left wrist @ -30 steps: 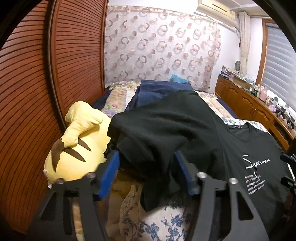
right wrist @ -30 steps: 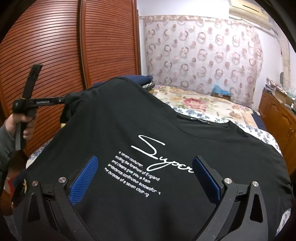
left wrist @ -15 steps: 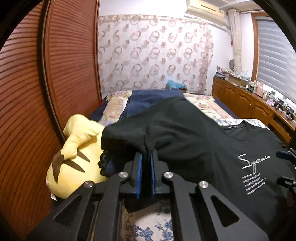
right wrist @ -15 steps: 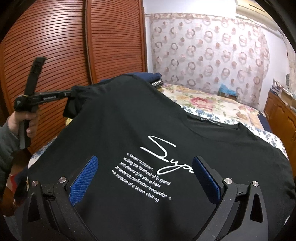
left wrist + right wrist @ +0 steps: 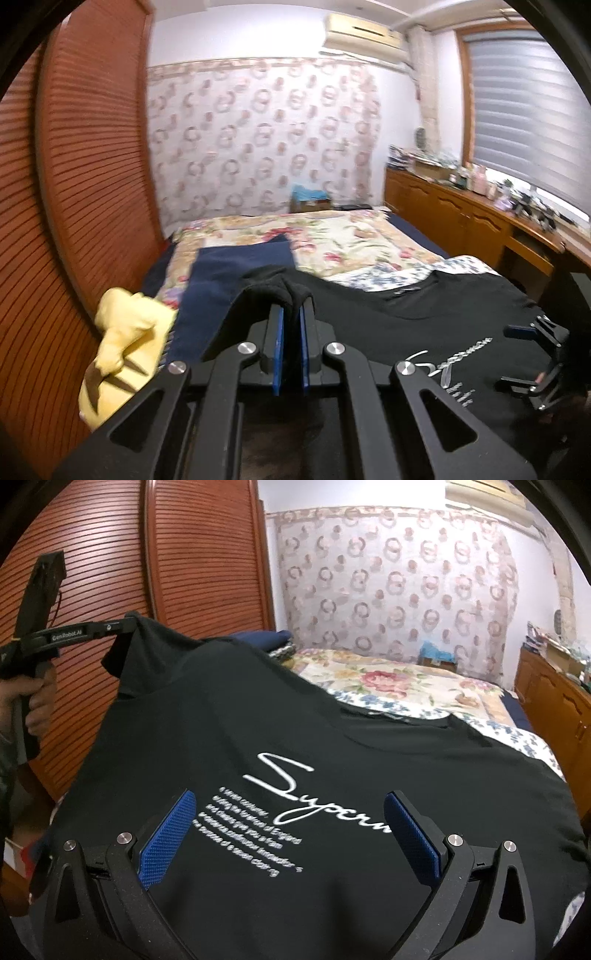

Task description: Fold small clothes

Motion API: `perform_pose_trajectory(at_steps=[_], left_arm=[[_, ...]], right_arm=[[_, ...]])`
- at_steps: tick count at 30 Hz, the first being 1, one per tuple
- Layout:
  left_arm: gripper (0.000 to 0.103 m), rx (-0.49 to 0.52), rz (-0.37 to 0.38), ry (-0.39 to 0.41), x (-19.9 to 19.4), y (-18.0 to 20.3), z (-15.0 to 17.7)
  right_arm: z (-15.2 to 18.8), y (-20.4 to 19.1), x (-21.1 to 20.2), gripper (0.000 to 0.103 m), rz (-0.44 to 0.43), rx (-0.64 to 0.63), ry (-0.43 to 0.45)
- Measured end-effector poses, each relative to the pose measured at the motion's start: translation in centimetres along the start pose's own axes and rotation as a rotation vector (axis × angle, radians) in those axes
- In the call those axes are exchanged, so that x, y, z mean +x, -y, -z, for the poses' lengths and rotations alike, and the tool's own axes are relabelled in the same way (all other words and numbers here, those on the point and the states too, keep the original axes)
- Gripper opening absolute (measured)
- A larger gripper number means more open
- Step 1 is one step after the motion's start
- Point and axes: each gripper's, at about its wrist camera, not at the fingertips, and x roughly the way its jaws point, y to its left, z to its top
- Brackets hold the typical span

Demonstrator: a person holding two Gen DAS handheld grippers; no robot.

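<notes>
A black T-shirt [image 5: 332, 746] with white script print lies spread on the bed, print side up. My left gripper [image 5: 291, 314] is shut on the shirt's left sleeve [image 5: 284, 288] and holds it lifted above the bed. In the right wrist view the left gripper [image 5: 127, 626] shows at the far left with the sleeve [image 5: 144, 646] pulled up from it. My right gripper [image 5: 288, 812] is open, jaws wide, just above the shirt's printed chest, touching nothing. It also shows in the left wrist view [image 5: 532, 354] at the right edge.
A yellow plush toy [image 5: 122, 332] lies left of the shirt beside the brown slatted wardrobe doors [image 5: 85, 184]. A navy garment [image 5: 236, 266] lies behind the shirt on the floral bedspread [image 5: 332, 240]. A wooden sideboard [image 5: 480, 221] runs along the right.
My left gripper closed on the sleeve and then lifted it up and rightward over the shirt. My right gripper stayed open above the print.
</notes>
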Motion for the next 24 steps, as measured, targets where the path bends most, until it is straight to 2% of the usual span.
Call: perform_pose_trajectory(at_steps=[6,9,14,17,21,23,24], left_arm=[[0.007,0.068,0.088,-0.075,2.0,4.9,-0.4],[0.016,0.086,0.128,-0.095,2.2,6.4,0.3],[0.039,0.068,0.192,-0.067,0.3,6.6,0.3],[0.043,0.082,0.158,-0.047,-1.1,6.3,0.3],[0.050,0.065,0.127,-0.032,-2.6,4.9,1.1],[0.051,0.054,0.111,-0.034,-2.7,4.3,1.6],[0.052,0.049,0.104,-0.035,-2.9,4.0,2.0]], right_arm=[[0.1,2.7,-1.5,0.103,0.041,0.044,0.020],[0.3,3.8,-1.8,0.103,0.056,0.063,0.021],[0.6,4.9,-1.9,0.103,0.069,0.083,0.009],[0.3,4.6,-1.7,0.103,0.058,0.071,0.005],[-0.6,3.8,-0.7,0.090,-0.008,0.045,-0.011],[-1.1,3.1,0.0,0.077,-0.046,0.024,-0.031],[-1.4,2.6,0.4,0.074,-0.067,0.012,-0.040]])
